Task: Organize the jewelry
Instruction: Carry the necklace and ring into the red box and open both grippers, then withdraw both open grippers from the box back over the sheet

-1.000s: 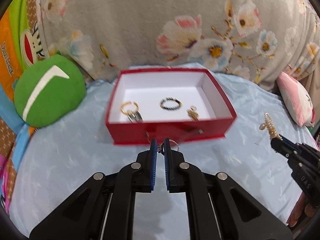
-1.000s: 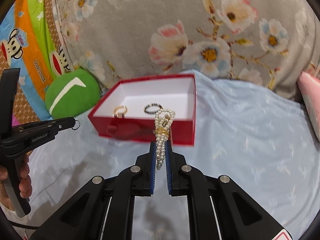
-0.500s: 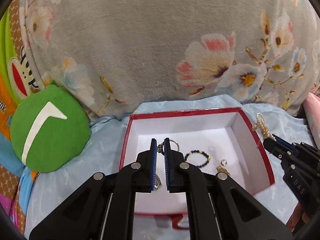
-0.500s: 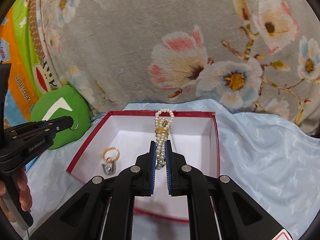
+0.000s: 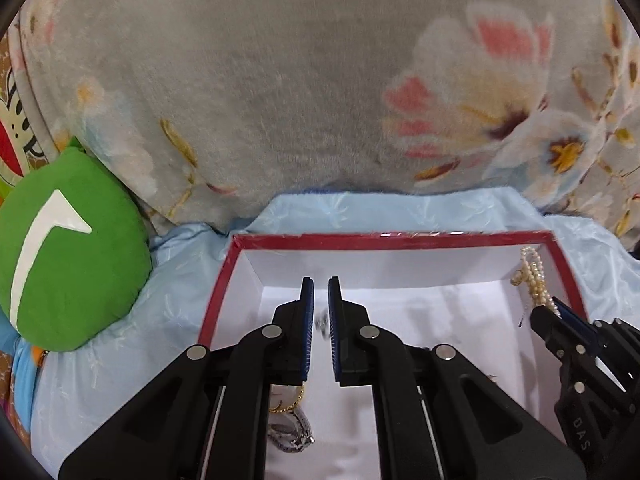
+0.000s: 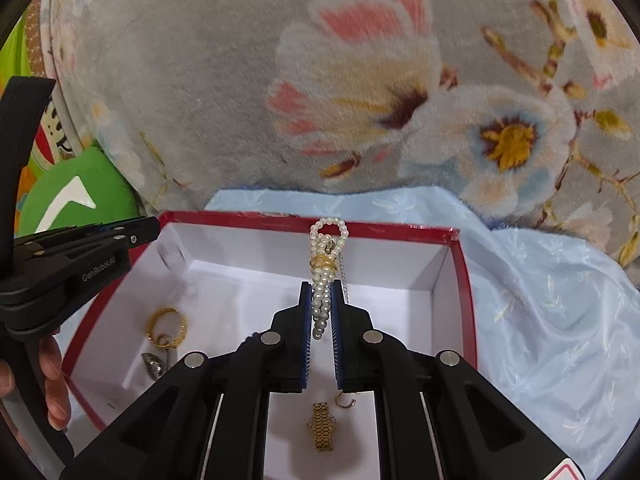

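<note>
Blue bedsheet (image 6: 540, 320), red box (image 6: 466, 280), green cushion (image 5: 76, 264)

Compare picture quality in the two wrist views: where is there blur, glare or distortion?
Left wrist view: the small ring pinched in the left gripper is smeared, the floral blanket soft, and glare streaks the red box rim. Right wrist view: the pearl strand is crisp, the blanket softer; fisheye bends both frames' edges.

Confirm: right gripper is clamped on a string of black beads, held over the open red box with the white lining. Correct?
Not quite. The right gripper is clamped on a bundled white pearl strand tied with a gold band, not black beads; the right wrist view shows it clearly. The rest holds: it is over the open red box with the white lining.
</note>
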Tool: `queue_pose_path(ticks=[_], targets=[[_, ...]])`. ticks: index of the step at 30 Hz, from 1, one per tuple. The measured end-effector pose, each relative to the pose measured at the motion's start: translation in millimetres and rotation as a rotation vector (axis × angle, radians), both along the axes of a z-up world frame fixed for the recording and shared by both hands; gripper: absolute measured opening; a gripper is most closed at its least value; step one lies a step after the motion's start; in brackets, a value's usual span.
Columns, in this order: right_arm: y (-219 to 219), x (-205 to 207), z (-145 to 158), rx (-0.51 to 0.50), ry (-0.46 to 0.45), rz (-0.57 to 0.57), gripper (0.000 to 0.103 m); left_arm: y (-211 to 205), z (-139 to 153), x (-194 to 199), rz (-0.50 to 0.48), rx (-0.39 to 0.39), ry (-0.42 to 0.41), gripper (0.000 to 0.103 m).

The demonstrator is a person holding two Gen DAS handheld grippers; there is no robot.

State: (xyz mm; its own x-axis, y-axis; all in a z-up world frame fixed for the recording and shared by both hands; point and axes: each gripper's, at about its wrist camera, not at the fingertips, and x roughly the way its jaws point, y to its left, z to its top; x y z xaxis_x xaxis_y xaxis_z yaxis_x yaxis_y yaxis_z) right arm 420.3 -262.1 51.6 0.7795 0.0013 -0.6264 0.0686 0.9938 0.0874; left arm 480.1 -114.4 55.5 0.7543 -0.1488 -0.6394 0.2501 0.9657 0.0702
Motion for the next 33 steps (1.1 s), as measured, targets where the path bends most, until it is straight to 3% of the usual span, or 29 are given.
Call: queue_pose_path(ticks=[2,6,7,8,10,17,28,31,33], targets=[[-3.7,0.2,4.1,0.018,-0.027,-0.004,0.009,-5.2,-13.0,6.8,0.003,0.022,0.013,0.007],[-13.3,7.9,0.1,0.082,0.01,-0.011,0.009,-8.7,-25.1,15.9,0.01,0.044,0.042,0.008],[-14.0,8.2,-0.2,0.087,0.01,-0.014,0.009,-7.6,-24.0,15.5,0.009,0.034,0.037,0.014],[-14.1,8.4,-0.7,0.089,0.013,-0.013,0.01,-6.3,-24.0,15.9,0.02,0.034,0.036,0.028],[-12.4,8.4,-1.2,0.085,0.02,-0.007,0.012,-3.2,-23.8,16.6,0.027,0.021,0.04,0.044],[-13.8,7.8,-1.8,0.096,0.022,-0.014,0.012,2.5,-24.0,18.1,0.047,0.002,0.05,0.046],[-12.6,6.0,-2.1,0.09,0.008,-0.02,0.012,-0.5,-23.9,17.3,0.055,0.037,0.04,0.046],[-11.9,-6.5,2.3,0.092,-0.054,-0.006,0.012,1.2,-24.2,14.7,0.067,0.046,0.047,0.046],[-6.2,-26.1,4.8,0.055,-0.109,-0.008,0.017,3.3,-21.3,6.4,0.078,0.054,0.022,0.046]])
